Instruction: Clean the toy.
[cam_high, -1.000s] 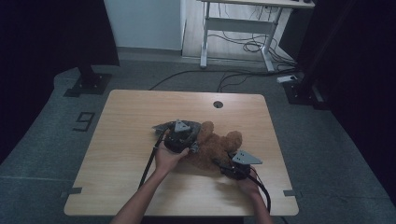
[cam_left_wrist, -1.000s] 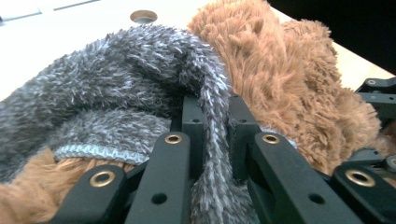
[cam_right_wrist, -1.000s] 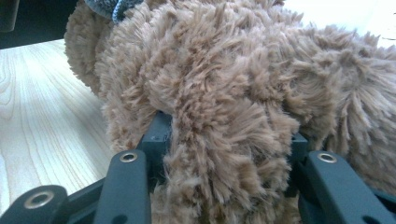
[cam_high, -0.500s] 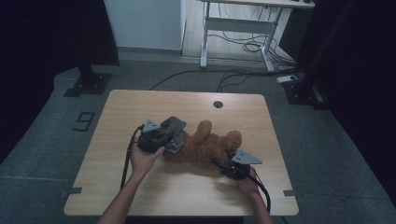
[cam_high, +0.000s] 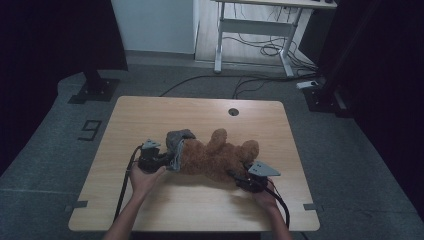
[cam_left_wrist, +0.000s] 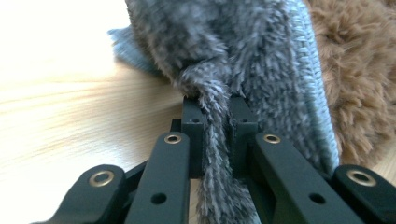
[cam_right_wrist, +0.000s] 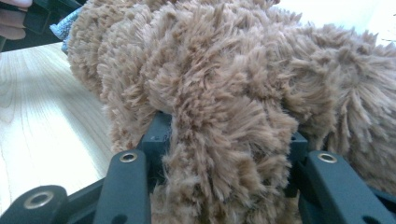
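A brown plush bear (cam_high: 215, 157) lies on its back on the wooden table (cam_high: 150, 115), with a grey fuzzy garment (cam_high: 177, 142) at its left end. My left gripper (cam_high: 167, 161) is shut on a fold of that grey garment (cam_left_wrist: 212, 140), the cloth pinched between its jaws beside the brown fur (cam_left_wrist: 359, 79). On the bear's right side my right gripper (cam_high: 239, 178) is shut on a thick tuft of the bear (cam_right_wrist: 224, 140), its fingers (cam_right_wrist: 156, 133) pressed into the fur.
A round cable hole (cam_high: 233, 111) lies in the table's far part. A white desk frame (cam_high: 260, 30) with cables stands behind the table. A dark stand base (cam_high: 92, 87) sits on the floor at the back left.
My left gripper has moved left and toward the table's front, pulling the grey garment along the bear's body toward its left end. The right gripper has held still on the bear.
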